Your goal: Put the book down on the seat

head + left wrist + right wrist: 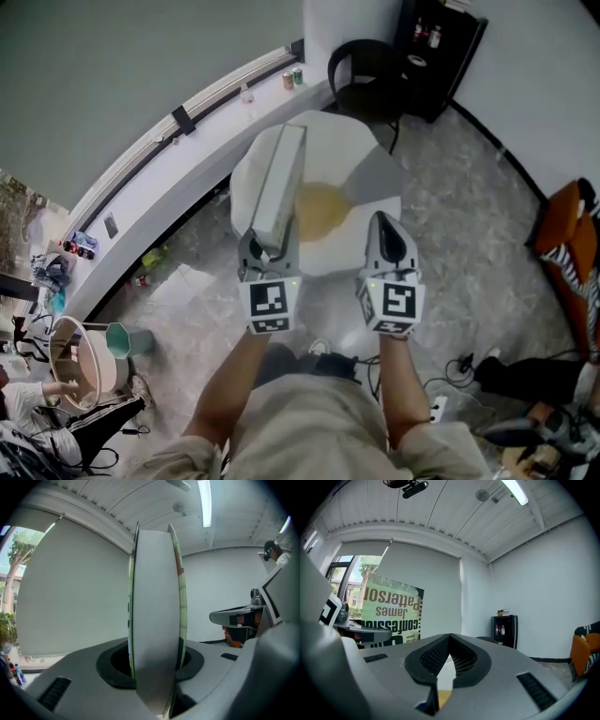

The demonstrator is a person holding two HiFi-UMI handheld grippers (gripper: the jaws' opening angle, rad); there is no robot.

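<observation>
A thick book (278, 186) with pale page edges stands on edge, and my left gripper (269, 251) is shut on its near end. In the left gripper view the book (157, 620) fills the gap between the jaws, upright. Its printed cover (391, 616) shows at the left of the right gripper view, lettering upside down. My right gripper (382, 220) hangs to the book's right, shut and empty, its tips (449, 639) meeting. Both grippers are above the near edge of a white rounded seat (366, 169) with a yellow patch in its middle.
A black chair (364, 80) and a black cabinet (436, 47) stand beyond the seat. An orange and striped thing (567, 244) is at the right. Cables and a power strip (441, 403) lie on the marble floor. At the left are a basket (84, 361) and a green cup (120, 339).
</observation>
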